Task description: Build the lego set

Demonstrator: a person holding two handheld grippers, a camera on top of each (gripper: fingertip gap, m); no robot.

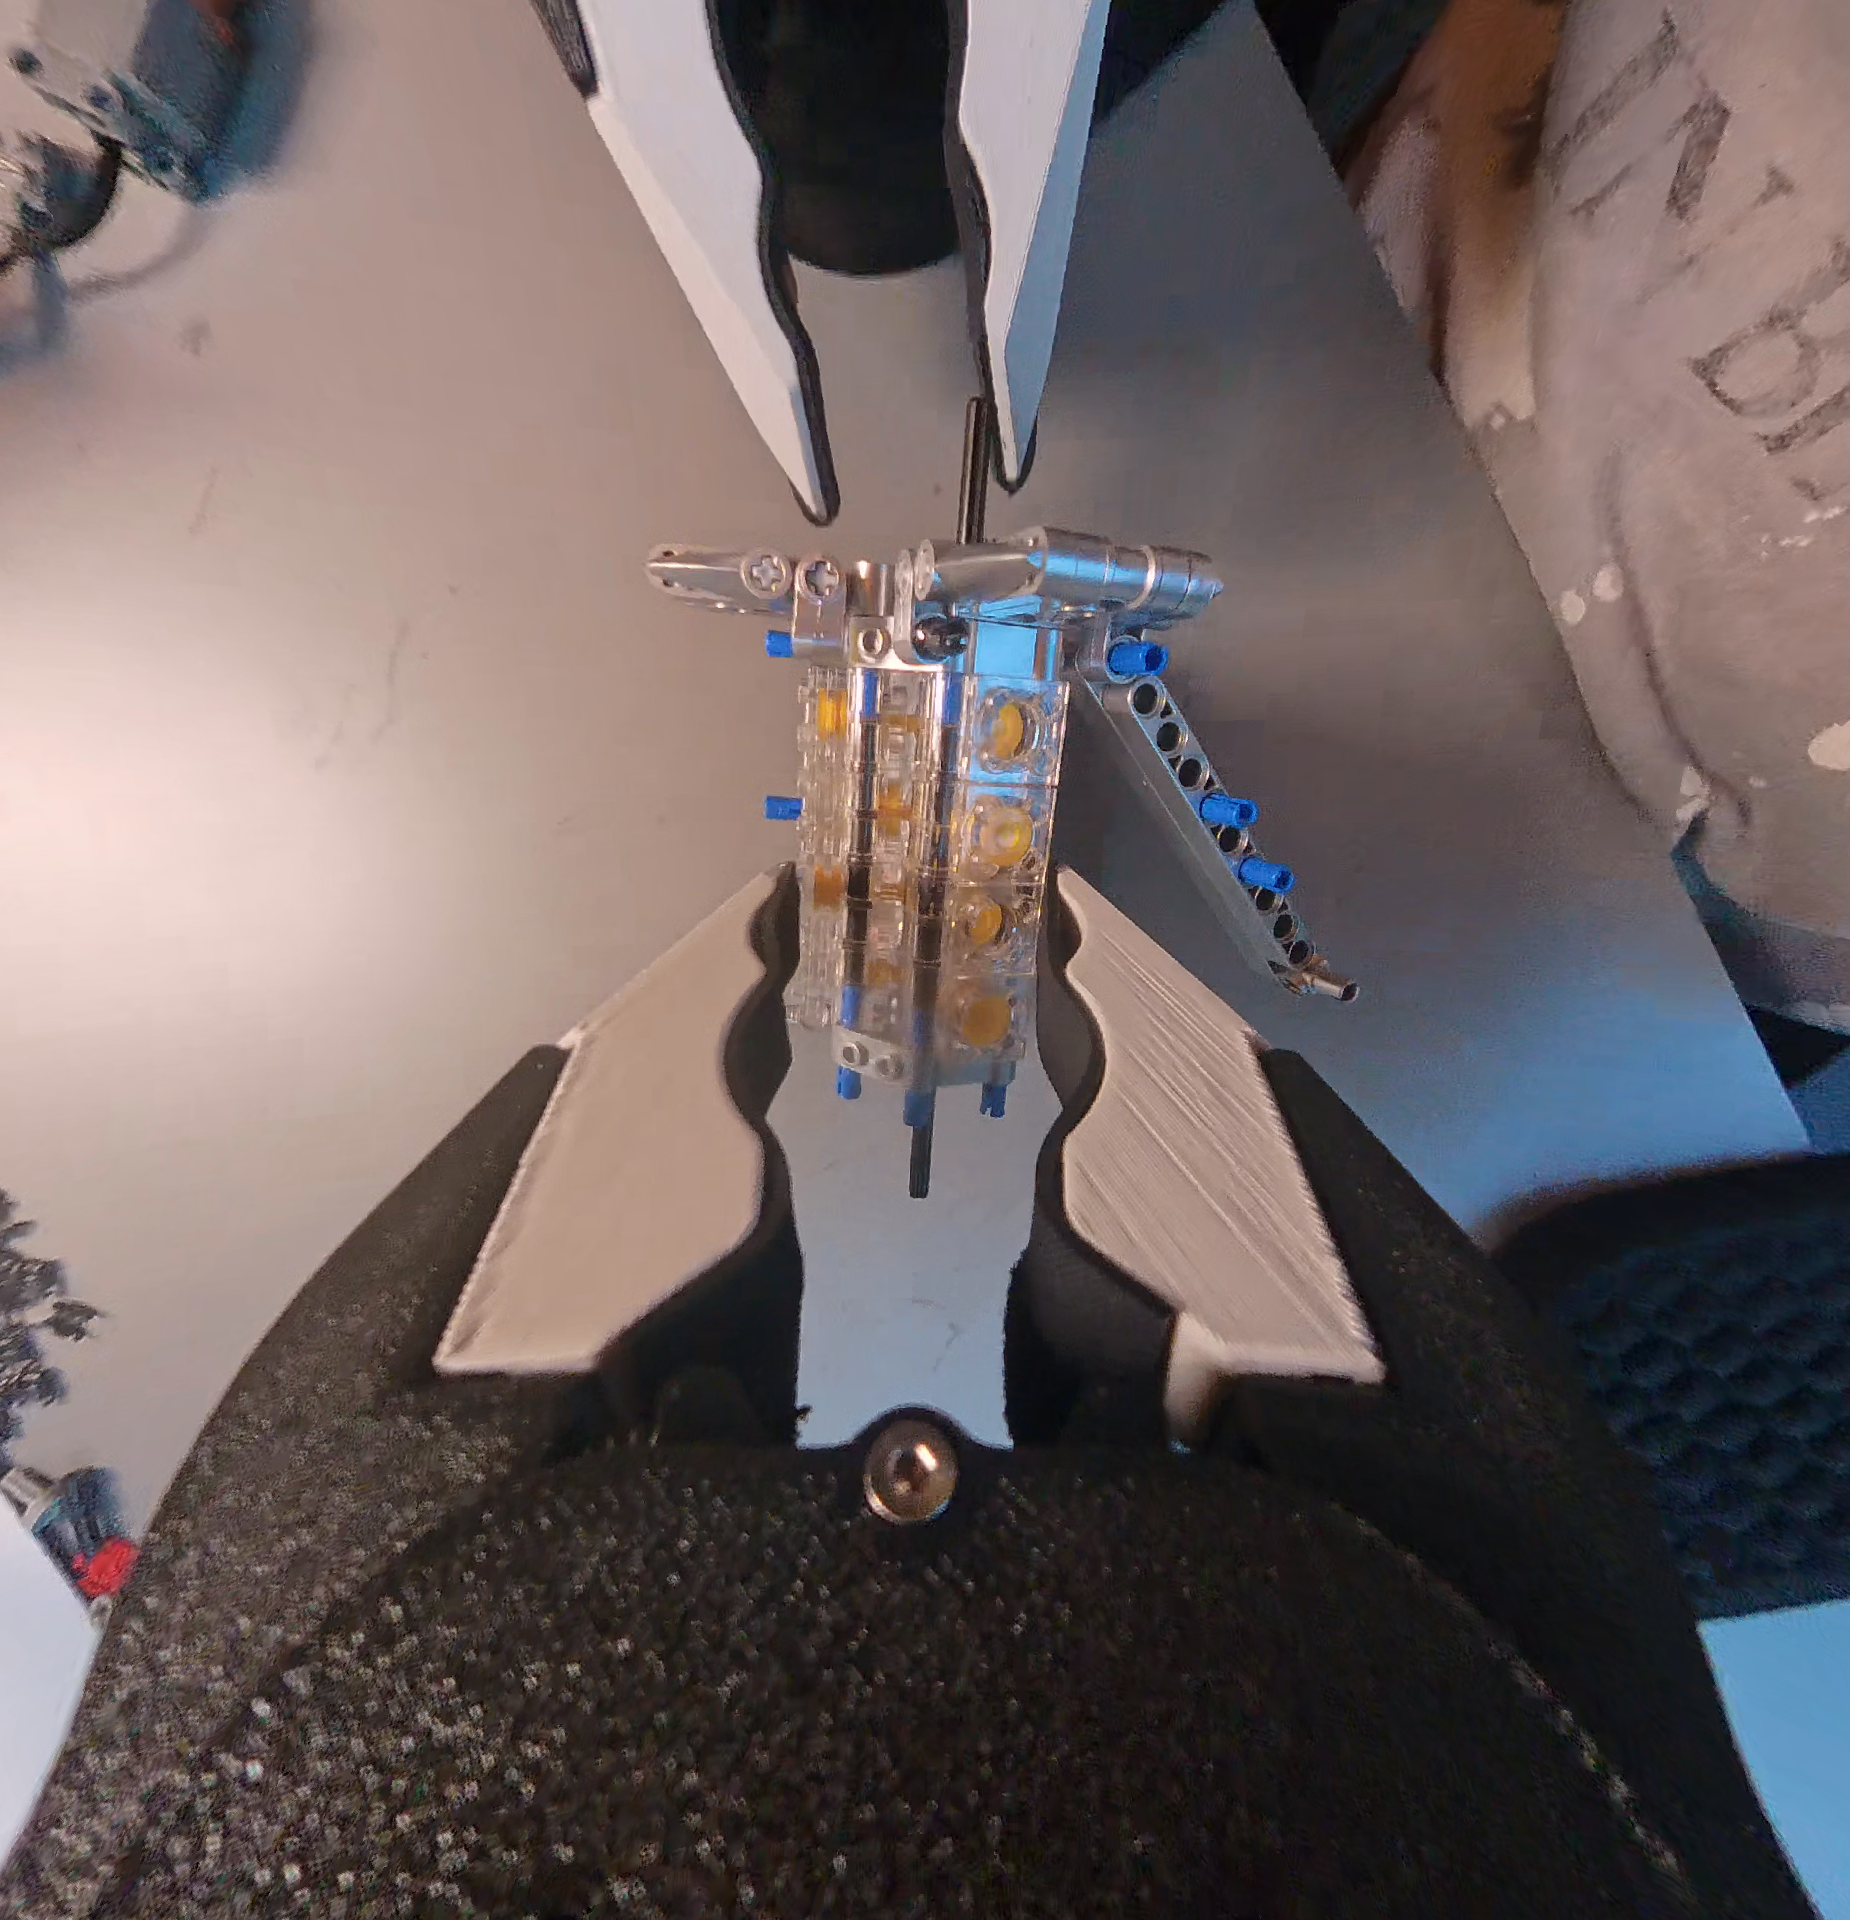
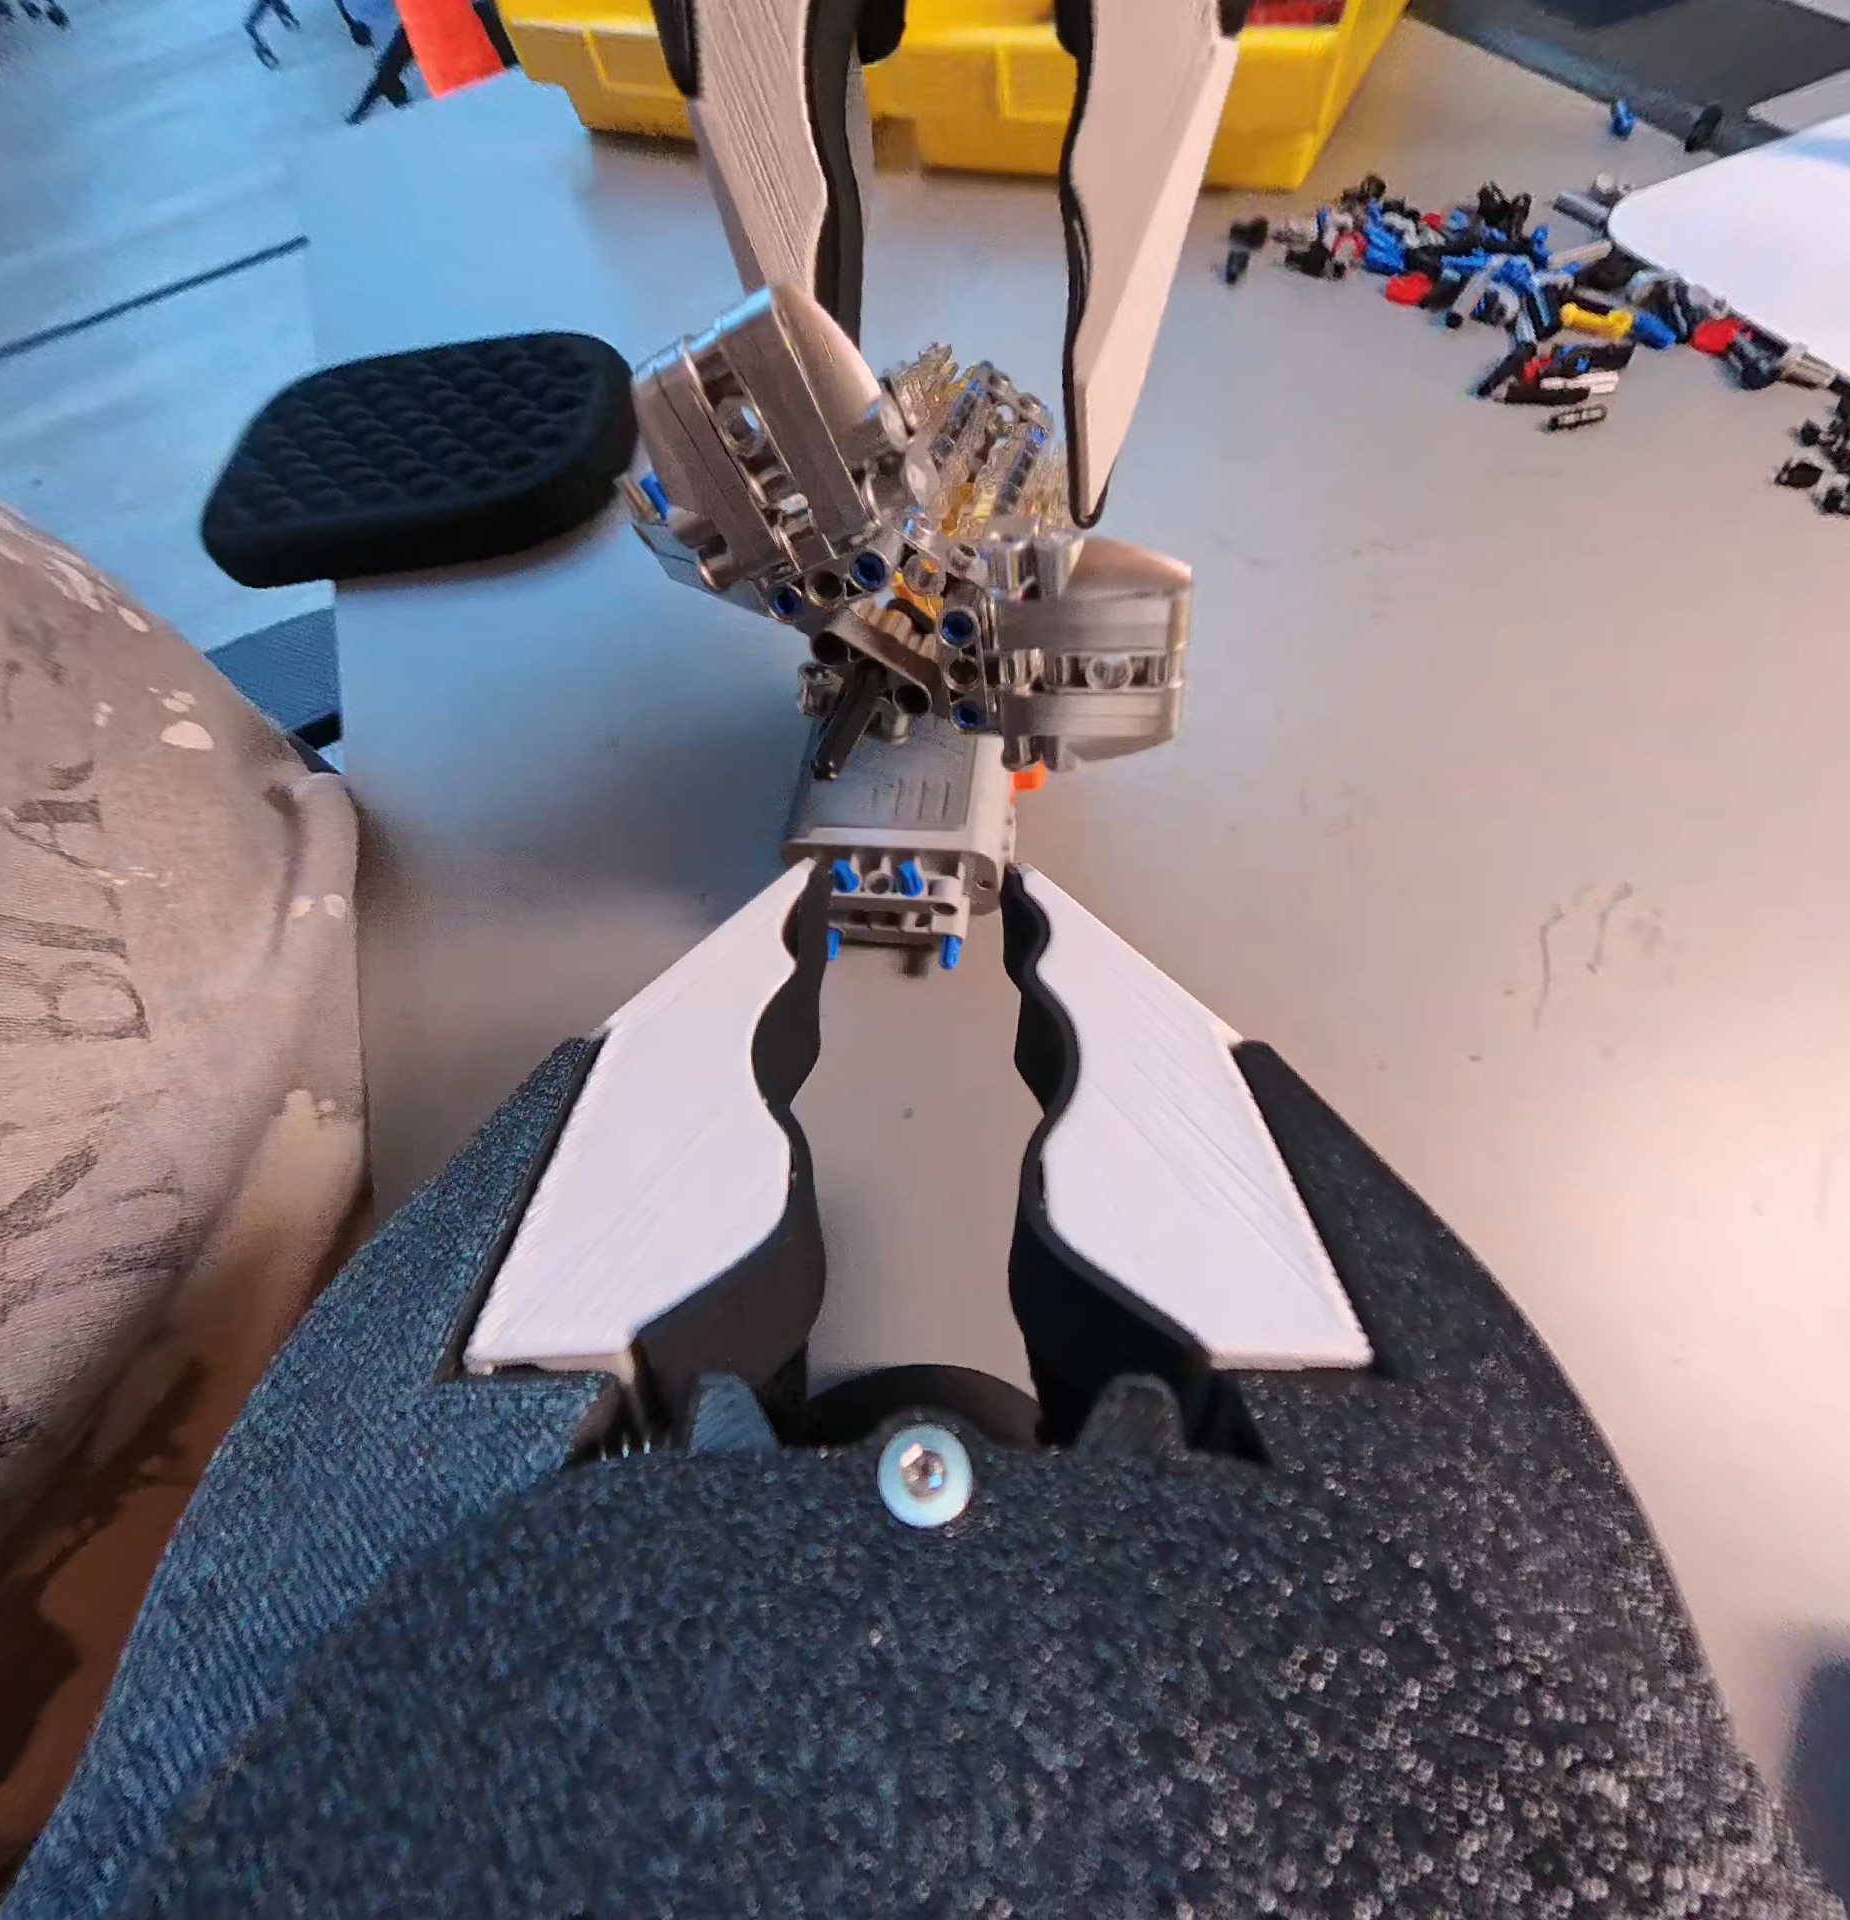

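My left hand-held gripper was closed on the clear block section of a brick-built model, its black pads pressing both long sides of that section, where yellow discs and blue pins showed through the clear shell. The model was held up off the grey table. A grey perforated beam with blue pins slanted off the model's side.

My right hand-held gripper met the model from the opposite end, its fingertips on either side of a grey box-shaped piece at that end. The jaws were partly open; whether the pads actually pressed the box, I could not tell. In the left wrist view a thin dark axle stuck out of the model beside one of the right fingertips.

On the table farther off lay a pile of loose small parts, a yellow bin and a black mesh pad.
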